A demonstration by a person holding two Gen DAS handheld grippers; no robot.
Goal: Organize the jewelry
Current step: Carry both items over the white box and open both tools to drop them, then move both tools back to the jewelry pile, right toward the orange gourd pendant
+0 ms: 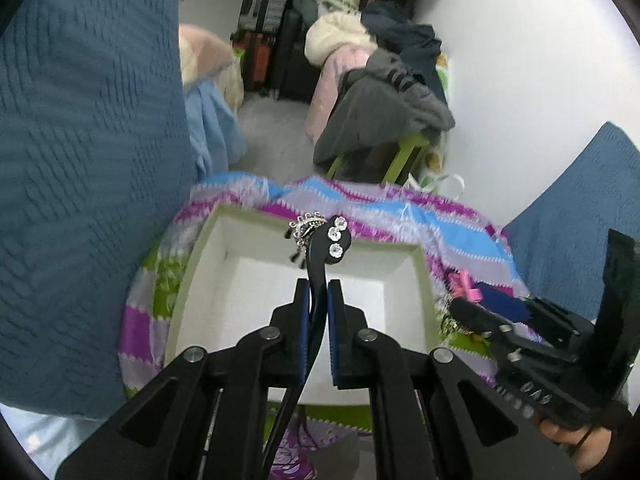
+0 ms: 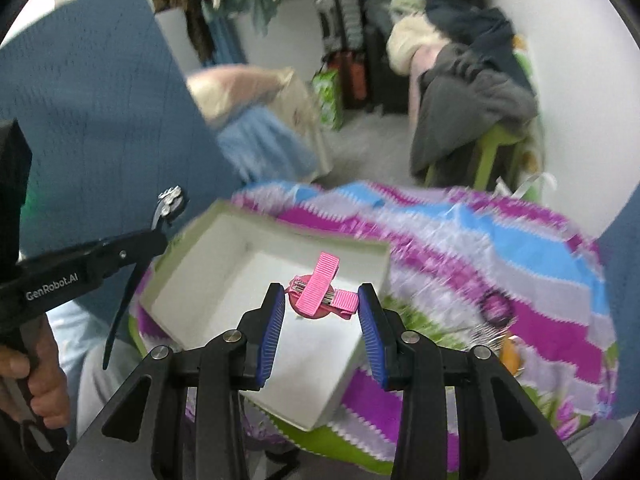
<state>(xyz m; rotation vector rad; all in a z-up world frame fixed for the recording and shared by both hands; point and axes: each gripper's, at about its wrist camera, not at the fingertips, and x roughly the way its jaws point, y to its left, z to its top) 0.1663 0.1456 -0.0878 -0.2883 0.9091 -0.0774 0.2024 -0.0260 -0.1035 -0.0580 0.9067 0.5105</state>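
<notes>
Left wrist view: the left tongs [image 1: 318, 292] are clenched on a black hair clip [image 1: 316, 280] whose tip, set with white flower stones [image 1: 337, 236], rises above the far rim of an open white box [image 1: 400, 248]. The box sits on a striped purple, blue and green cloth [image 1: 420, 216]. Right wrist view: the right tongs [image 2: 322, 304] grasp a pink ribbon clip [image 2: 320, 286] by its two ends, held over the box's [image 2: 192, 264] near right corner. A hand [image 2: 36, 376] grips the left tool's handle.

matt white box [image 1: 424, 280]; ribbed pink ribbon clip [image 2: 320, 292]; woven cloth [image 2: 500, 248].
</notes>
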